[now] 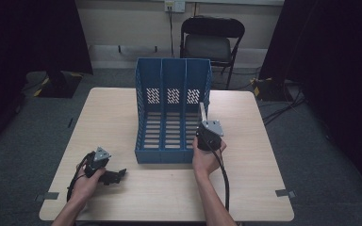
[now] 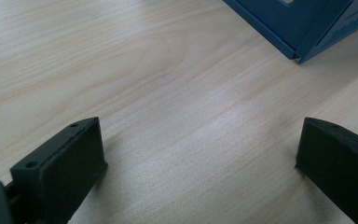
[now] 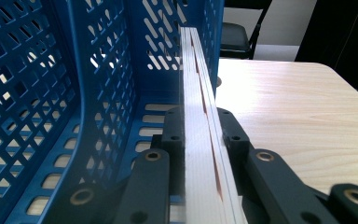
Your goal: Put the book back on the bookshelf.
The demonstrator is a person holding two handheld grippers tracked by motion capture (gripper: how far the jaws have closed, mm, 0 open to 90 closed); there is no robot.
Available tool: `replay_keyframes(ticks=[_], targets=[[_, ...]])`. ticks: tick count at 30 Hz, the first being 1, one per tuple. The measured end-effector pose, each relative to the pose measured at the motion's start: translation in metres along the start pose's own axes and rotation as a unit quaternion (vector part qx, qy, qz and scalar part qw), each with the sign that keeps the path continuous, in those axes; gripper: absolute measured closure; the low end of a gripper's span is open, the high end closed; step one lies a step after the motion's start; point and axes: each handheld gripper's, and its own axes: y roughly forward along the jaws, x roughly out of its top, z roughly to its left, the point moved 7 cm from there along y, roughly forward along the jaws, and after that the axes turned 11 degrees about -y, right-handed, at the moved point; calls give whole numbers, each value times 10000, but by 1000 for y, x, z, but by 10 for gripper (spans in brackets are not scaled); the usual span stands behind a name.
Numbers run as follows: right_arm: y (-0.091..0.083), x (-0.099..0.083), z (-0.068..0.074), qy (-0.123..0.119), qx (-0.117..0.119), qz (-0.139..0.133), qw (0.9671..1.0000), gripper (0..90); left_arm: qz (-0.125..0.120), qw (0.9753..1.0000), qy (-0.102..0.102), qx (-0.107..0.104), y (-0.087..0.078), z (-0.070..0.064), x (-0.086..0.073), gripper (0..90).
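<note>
A thin white flat item, seen edge-on like a slim book or booklet [image 3: 198, 140], is clamped between the jaws of the right hand-held gripper [image 3: 199, 135]. It is held upright at the right-hand compartment of a blue perforated plastic three-slot file rack [image 1: 172, 110], close along that slot's outer right wall; whether it touches the wall cannot be told. In the high view the item [image 1: 201, 112] is seen rising from the right hand-held gripper [image 1: 208, 133] at the rack's front right corner. The rack is stood at the middle of a light wooden desk [image 1: 122, 188]. The left hand-held gripper [image 2: 200, 154] is rested low over bare desk at front left, jaws spread wide, nothing between them. A black folding chair [image 1: 210, 40] is placed behind the desk.
</note>
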Motion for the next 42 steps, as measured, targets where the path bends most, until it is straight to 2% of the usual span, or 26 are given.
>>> replay_keyframes(ticks=[6,16,20,25,27,31,34,42], targets=[[-1,-1,-2,146,-161,-27,9998,769,-16,10000,19,27,0,0,0,6],[-2,-1,1,21,-271,-45,9996,767,-17,10000,18,25,0,0,0,6],[-1,-1,-1,99,-253,-39,9996,765,1,10000,-28,-41,0,-1,0,2],[-1,-2,-2,39,-220,-7,9998,756,8,10000,-30,-52,0,-1,0,1],[-2,-2,-2,-27,-241,3,9997,740,7,10000,-33,-50,0,-1,0,1],[-2,-3,-5,87,-204,-19,9998,677,7,10000,-30,-51,0,-1,0,1],[-2,-4,-6,164,-109,29,9998,636,8,10000,-29,-51,0,-1,0,1],[-2,-4,-4,125,60,-75,9999,523,7,10000,-30,-50,0,-1,0,1]])
